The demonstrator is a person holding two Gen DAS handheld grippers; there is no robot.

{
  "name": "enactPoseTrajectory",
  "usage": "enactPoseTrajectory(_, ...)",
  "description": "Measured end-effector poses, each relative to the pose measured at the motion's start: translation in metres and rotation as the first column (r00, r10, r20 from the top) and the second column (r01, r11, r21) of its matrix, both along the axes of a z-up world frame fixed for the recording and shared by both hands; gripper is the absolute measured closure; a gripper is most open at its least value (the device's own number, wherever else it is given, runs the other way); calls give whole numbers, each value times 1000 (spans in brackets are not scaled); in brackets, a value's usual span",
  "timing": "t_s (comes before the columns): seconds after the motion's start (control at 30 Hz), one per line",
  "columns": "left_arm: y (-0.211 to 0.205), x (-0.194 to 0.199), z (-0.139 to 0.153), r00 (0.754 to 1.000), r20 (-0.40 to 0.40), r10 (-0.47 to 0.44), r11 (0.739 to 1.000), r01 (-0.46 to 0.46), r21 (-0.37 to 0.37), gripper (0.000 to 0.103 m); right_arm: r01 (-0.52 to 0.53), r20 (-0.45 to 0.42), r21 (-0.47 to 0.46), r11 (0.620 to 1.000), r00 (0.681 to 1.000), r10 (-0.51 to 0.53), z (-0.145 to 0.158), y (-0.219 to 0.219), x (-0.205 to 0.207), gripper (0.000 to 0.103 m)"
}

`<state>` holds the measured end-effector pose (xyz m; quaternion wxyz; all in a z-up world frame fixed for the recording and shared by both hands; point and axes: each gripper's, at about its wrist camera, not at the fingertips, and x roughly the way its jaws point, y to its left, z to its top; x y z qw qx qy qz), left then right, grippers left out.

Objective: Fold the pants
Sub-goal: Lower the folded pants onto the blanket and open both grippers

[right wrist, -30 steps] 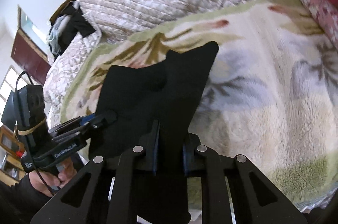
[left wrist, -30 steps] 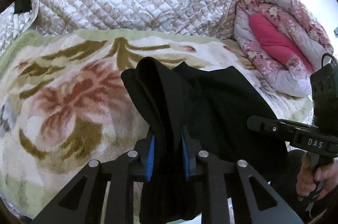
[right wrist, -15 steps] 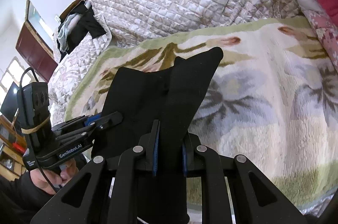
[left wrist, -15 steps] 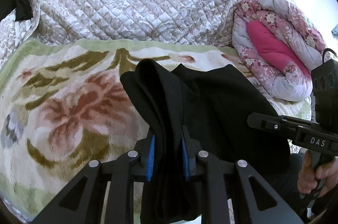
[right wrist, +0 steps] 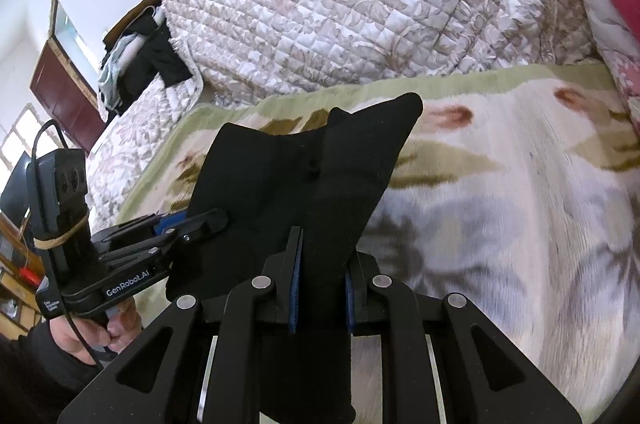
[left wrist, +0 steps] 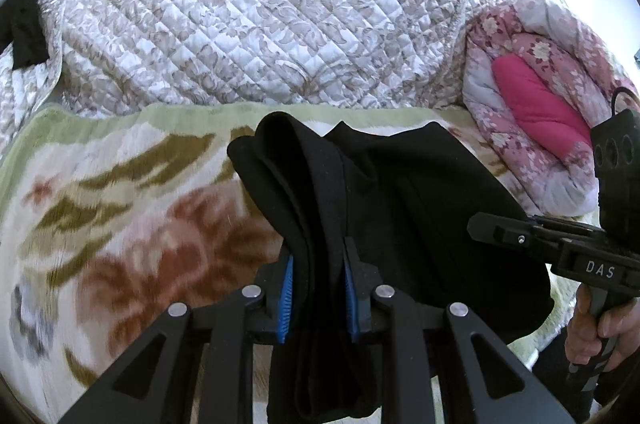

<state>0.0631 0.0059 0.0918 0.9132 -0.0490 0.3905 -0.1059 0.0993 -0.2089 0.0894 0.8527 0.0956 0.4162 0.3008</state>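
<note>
- The black pants (left wrist: 400, 208) hang as a bunched, doubled-over bundle between the two grippers, held up above the floral fleece blanket (left wrist: 120, 224) rather than lying flat on it.
- The left gripper (left wrist: 318, 298) has its blue-padded fingers (left wrist: 286, 300) closed tight on a thick folded edge of the fabric; cloth fills the gap between the pads and spills down below them.
- The right gripper (right wrist: 320, 298) is likewise clamped on the pants (right wrist: 312, 184), its fingers pressed in on a band of black cloth that drops out of the bottom of the view.
- In the right wrist view the fabric runs from the near grip away toward the far side, ending in a pointed corner up and to the right; its long axis lies roughly near to far.
- In the left wrist view the bundle rises from the grip to a rounded fold at the far end, with a wider sheet spreading right toward the right gripper (left wrist: 520, 236).
- The left gripper (right wrist: 192, 228) shows at the left of the right wrist view, touching the pants' left edge.
- The blanket, cream with green, brown and reddish flowers, covers the bed; it is blurred by motion.
- Beyond it lies a heaped quilted bedspread (left wrist: 260, 16), and at far right a rolled pink floral quilt (left wrist: 532, 96).
- At far left, dark clothes (right wrist: 156, 52) are draped over furniture near a dark red door (right wrist: 60, 92).
</note>
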Motion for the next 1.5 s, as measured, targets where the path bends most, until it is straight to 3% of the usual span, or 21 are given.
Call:
enactPoseTrajectory(0.3, 10, 65, -2, 999, 29, 15, 1000, -15, 19, 78, 15, 34, 9, 1000, 999, -15, -6, 8, 68, 86)
enactPoseTrajectory(0.37, 15, 80, -15, 1000, 7, 25, 999, -26, 42, 71, 32, 22, -59, 998, 999, -31, -18, 10, 82, 80)
enactPoseTrajectory(0.43, 29, 87, -31, 995, -36, 93, 993, -90, 81, 72, 100, -10, -123, 987, 995, -102, -32, 2, 87, 76)
enactPoseTrajectory(0.57, 62, 63, -39, 981, -50, 185, 982, -183, 49, 72, 141, 3, -116, 983, 990, -142, -35, -19, 65, 72)
enactPoseTrajectory(0.7, 66, 30, -36, 980, -49, 191, 981, -190, 31, 72, 127, 16, -144, 981, 992, -126, -37, -18, 33, 72)
enactPoseTrajectory(0.8, 55, 8, -30, 982, -44, 185, 983, -184, 27, 72, 112, 21, -158, 981, 994, -110, -36, -10, 9, 72)
enactPoseTrajectory(0.93, 34, -13, -21, 987, -39, 157, 988, -156, 19, 72, 88, 34, -166, 982, 996, -84, -33, 3, -20, 57)
enactPoseTrajectory(1.23, 4, -43, -15, 992, -41, 117, 993, -117, 9, 72, 66, 73, -169, 983, 996, -54, -23, 13, -55, 57)
enactPoseTrajectory(1.5, -3, -50, -27, 990, -69, 119, 993, -118, 22, 72, 68, 72, -195, 978, 996, -54, -32, 19, -56, 57)
